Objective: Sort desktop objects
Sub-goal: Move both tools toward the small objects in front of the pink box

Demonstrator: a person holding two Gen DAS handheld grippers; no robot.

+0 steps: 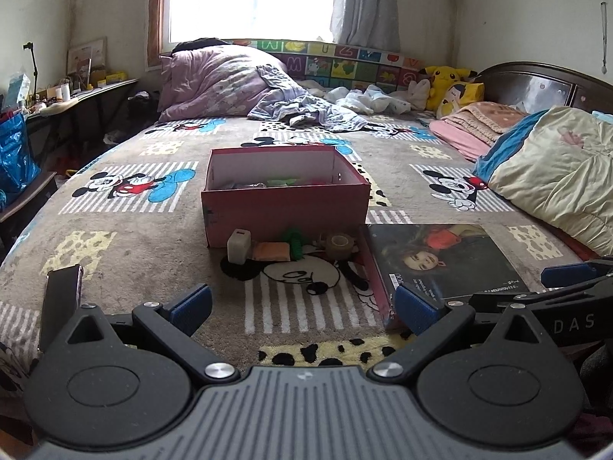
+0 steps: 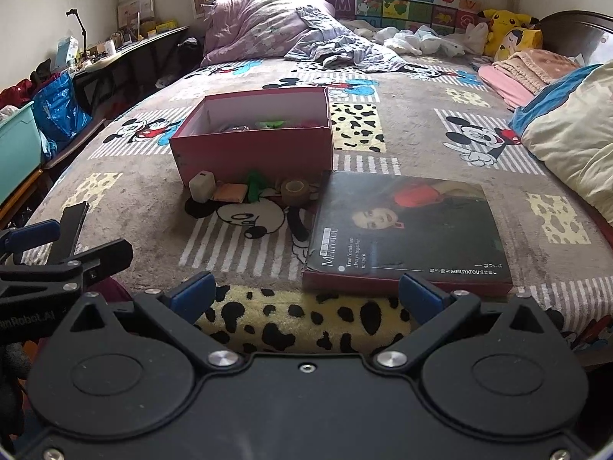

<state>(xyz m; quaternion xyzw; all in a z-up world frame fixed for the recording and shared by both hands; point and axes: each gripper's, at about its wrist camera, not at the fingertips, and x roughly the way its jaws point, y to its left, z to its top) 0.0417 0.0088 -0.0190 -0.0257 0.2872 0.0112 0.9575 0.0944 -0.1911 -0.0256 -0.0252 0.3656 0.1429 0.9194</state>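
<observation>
Both tongs (image 1: 302,308) (image 2: 306,295) agape; small oddments (tape (image 2: 295,191), perhaps) beside red box (image 2: 253,145)

Daylight floods the wood-framed window (image 1: 249,0) at twelve o'clock, grey curtain (image 1: 367,4) beside it. A cluttered dark desk (image 1: 76,96) lines the pale wall at ten o'clock, a dark wooden headboard (image 1: 536,84) at two.

The red box (image 1: 285,207) wall hides most of its contents, perhaps wrappers; the phone (image 1: 61,299) sits partly behind the left gripper (image 1: 302,306).
</observation>
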